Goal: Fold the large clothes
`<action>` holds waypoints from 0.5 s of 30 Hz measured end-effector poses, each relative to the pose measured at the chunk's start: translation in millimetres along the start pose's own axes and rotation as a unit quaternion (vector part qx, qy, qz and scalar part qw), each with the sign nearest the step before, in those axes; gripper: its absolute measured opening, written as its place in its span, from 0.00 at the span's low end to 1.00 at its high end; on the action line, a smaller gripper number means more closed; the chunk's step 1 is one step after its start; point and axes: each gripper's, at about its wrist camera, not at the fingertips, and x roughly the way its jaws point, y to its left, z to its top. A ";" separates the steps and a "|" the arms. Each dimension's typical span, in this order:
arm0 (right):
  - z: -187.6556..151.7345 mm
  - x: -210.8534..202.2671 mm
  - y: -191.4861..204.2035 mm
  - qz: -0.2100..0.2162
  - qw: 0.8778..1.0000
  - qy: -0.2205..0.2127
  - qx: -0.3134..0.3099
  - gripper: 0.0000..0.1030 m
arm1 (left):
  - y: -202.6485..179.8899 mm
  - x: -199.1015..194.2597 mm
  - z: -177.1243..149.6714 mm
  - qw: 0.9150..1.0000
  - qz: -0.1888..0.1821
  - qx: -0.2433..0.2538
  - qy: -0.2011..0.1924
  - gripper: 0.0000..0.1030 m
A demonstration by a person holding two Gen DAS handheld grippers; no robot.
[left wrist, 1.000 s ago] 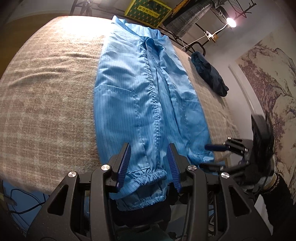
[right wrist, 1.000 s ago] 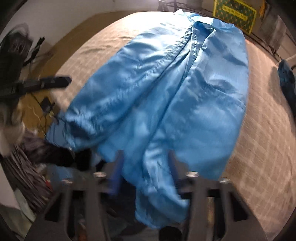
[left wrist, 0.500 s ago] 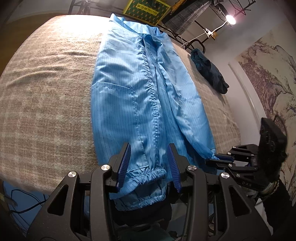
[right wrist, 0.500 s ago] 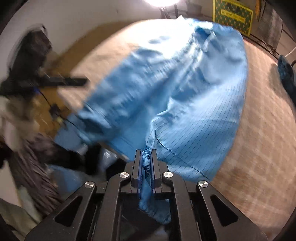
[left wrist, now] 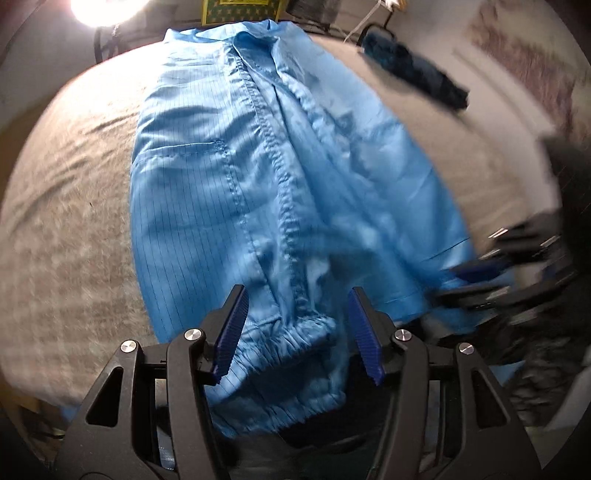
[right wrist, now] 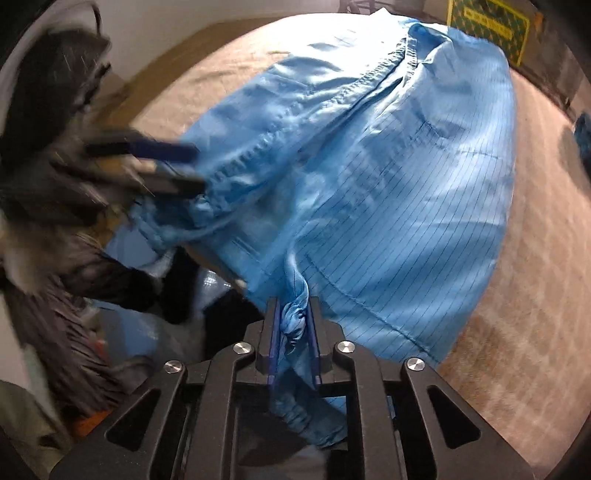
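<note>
A lamp [left wrist: 96,10] glares white at the top left of the left wrist view, washing out the bed cover [left wrist: 70,206] beneath it. Both fisheye views bend hard at their dark rims. Motion blur smears the sides, worst at each view's outer edge.

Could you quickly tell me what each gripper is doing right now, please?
Left gripper: open, jaws just widened around the blue garment's elastic cuff, not pressing it.
Right gripper: shut on a bunched fold of the garment.

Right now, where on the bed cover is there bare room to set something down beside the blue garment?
One bare stretch of plaid bed cover lies past the blue garment, away from the right claw; another runs between the garment and the dark cloth. The near edge is crowded: left claw, gathered cuff.
</note>
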 end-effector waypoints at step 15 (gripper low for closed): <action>-15.2 -20.7 -35.8 0.009 0.996 -0.044 0.072 0.17 | -26.8 27.1 5.4 0.999 -0.044 0.024 -0.016 0.03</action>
